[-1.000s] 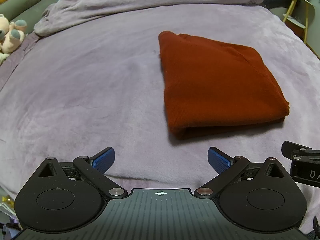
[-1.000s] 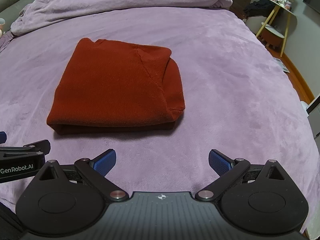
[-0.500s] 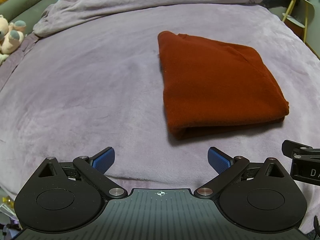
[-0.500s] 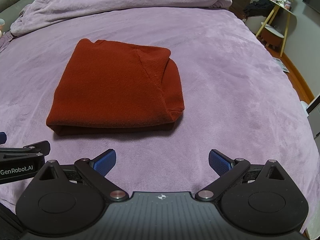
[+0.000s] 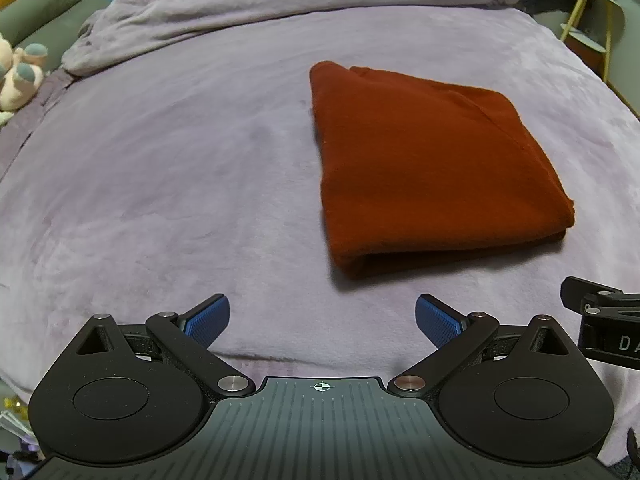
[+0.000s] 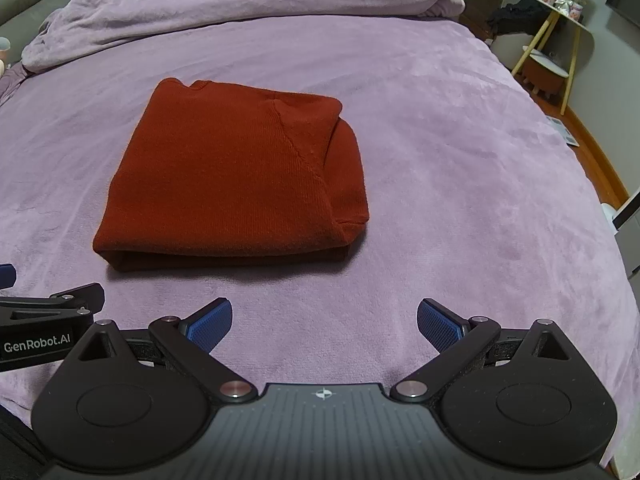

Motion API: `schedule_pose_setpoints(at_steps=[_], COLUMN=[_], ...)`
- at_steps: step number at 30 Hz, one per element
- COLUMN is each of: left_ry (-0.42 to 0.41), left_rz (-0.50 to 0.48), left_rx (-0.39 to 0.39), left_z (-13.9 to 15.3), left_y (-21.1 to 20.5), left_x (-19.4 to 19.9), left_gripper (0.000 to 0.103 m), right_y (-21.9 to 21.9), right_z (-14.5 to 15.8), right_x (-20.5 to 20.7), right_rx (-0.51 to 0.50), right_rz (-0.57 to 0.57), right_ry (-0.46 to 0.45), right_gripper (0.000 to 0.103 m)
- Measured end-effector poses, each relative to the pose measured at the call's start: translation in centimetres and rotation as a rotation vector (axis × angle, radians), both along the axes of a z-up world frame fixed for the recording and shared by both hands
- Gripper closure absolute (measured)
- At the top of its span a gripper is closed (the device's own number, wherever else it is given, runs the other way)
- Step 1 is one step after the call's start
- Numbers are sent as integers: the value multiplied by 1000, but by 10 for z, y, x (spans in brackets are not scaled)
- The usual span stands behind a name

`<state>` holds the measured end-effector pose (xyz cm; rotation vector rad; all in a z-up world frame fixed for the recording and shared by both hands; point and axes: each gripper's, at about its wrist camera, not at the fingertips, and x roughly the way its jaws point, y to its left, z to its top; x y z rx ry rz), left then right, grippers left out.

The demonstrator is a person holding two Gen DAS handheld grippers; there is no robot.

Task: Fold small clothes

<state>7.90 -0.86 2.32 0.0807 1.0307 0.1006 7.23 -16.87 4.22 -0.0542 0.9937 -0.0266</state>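
Both grippers, left gripper (image 5: 322,316) and right gripper (image 6: 324,318), wide-jawed, short of folded sweater (image 6: 236,176).

Folded sweater (image 6: 236,176) lies flat on the bed cover (image 6: 460,160), ahead of both grippers. Bunched blanket (image 6: 240,4) behind it. Side table (image 6: 560,40) far right, plush toy (image 5: 20,76) far left.

Bare purple bedspread (image 5: 160,184) lies ahead of the left gripper (image 5: 322,318), the folded sweater (image 5: 432,168) off to its right. Ahead of the right gripper (image 6: 324,320), the sweater (image 6: 236,176) sits left; bare cover stretches right.
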Motion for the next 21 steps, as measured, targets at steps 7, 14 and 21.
schedule_pose_setpoints(at_steps=[7, 14, 21], left_ry=[6, -35, 12], left_rz=[0, -23, -21], left_rx=[-8, -10, -30], left_z=[-1, 0, -4], left_y=[1, -2, -1], left_x=[1, -4, -1], left_gripper=[1, 1, 1], right_y=[0, 0, -1], right_z=[0, -1, -1], right_x=[1, 0, 0], right_rx=[-1, -3, -3], right_rz=[-1, 0, -6], right_ry=[1, -3, -5], right_gripper=[4, 4, 4])
